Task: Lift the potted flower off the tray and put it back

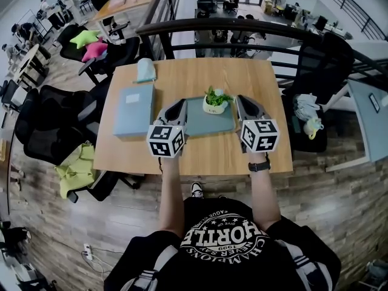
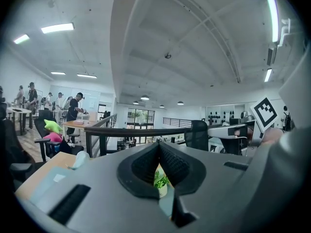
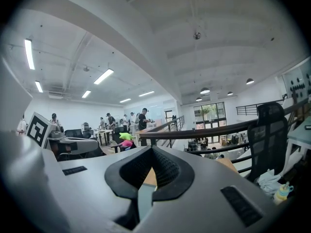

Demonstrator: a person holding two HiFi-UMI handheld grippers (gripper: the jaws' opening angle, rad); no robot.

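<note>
We note the potted flower (image 1: 216,101) upright on the grey tray (image 1: 200,125), toward its far right corner, on the wooden table (image 1: 200,74). The left gripper (image 1: 180,104) lies at the tray's left edge and the right gripper (image 1: 240,100) just beside its right edge. The pot is between them and neither touches it.

Jaws: in each gripper view the ribbed pads meet at the tips and nothing is caught between them. Both are fully closed and empty. Through the slot behind the left pads we see green leaves, which lie beyond the jaws and are not held.

Progress, as we judge it: pot on tray with both grippers closed and empty fits either the start or the end of the task — the pictures do not settle which. If it is the start, everything is left to do: open, grasp, lift clear, set back. A blue folder (image 1: 134,109) lies apart on the left.
</note>
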